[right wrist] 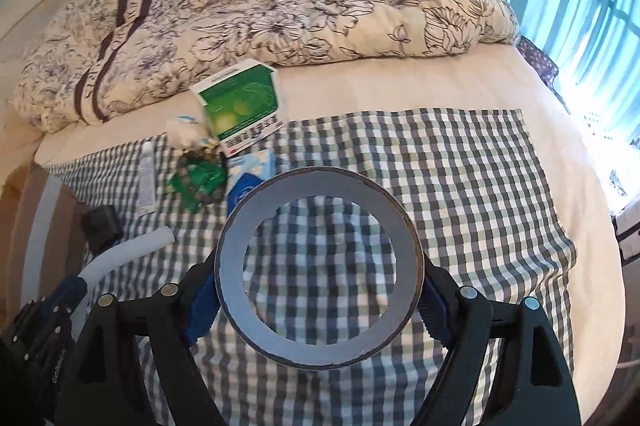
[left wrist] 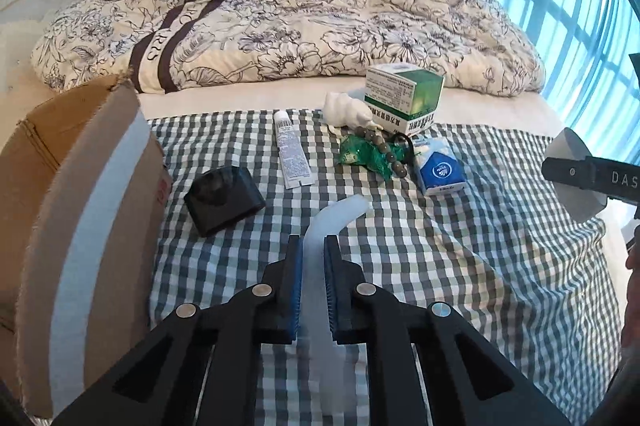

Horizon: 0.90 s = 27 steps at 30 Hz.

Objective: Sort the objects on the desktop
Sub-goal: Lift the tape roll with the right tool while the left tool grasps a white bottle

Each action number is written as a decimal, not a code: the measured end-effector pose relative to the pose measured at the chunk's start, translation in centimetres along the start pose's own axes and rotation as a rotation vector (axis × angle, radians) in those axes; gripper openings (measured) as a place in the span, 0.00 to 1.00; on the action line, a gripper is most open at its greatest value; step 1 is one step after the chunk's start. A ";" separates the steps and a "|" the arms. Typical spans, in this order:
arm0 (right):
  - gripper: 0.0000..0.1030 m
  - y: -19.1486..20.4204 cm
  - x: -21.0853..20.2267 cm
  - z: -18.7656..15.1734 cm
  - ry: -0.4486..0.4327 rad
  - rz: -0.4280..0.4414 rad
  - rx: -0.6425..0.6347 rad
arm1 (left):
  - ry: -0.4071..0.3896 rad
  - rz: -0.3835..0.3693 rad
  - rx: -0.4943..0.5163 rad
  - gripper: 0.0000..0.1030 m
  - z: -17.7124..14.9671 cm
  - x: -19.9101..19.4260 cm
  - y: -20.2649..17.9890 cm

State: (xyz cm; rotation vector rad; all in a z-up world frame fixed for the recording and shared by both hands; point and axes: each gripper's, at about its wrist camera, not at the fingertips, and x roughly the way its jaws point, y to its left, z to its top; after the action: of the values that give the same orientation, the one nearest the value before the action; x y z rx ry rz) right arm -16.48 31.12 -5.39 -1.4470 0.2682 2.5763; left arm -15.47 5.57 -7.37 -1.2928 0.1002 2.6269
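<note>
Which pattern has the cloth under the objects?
Dark and white checks on the cloth, clearest in the right wrist view.

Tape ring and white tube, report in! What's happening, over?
Left hand-held gripper shut on white tube. Right hand-held gripper shut on tape ring. Cardboard box left. Clutter ahead, nothing blocking.

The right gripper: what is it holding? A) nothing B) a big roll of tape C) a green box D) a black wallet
B: the right gripper has its jaws closed on either side of the roll of tape, lifted above the checked cloth.
</note>
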 end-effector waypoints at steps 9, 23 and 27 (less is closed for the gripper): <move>0.79 1.4 -2.7 -1.0 -0.032 0.030 -0.028 | -0.045 0.016 -0.031 0.10 0.1 -3.2 0.9; 0.79 4.8 -7.2 -3.0 -0.083 0.110 -0.081 | -0.172 0.049 -0.006 0.10 1.7 -10.1 1.3; 0.79 5.9 -8.3 -3.5 -0.099 0.123 -0.103 | -0.190 0.050 -0.013 0.11 1.8 -11.5 1.9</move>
State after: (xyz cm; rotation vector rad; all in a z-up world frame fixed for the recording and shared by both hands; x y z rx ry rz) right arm -10.74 24.06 0.40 -1.3707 0.2207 2.7888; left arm -10.43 2.20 2.72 -1.0499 0.0864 2.7815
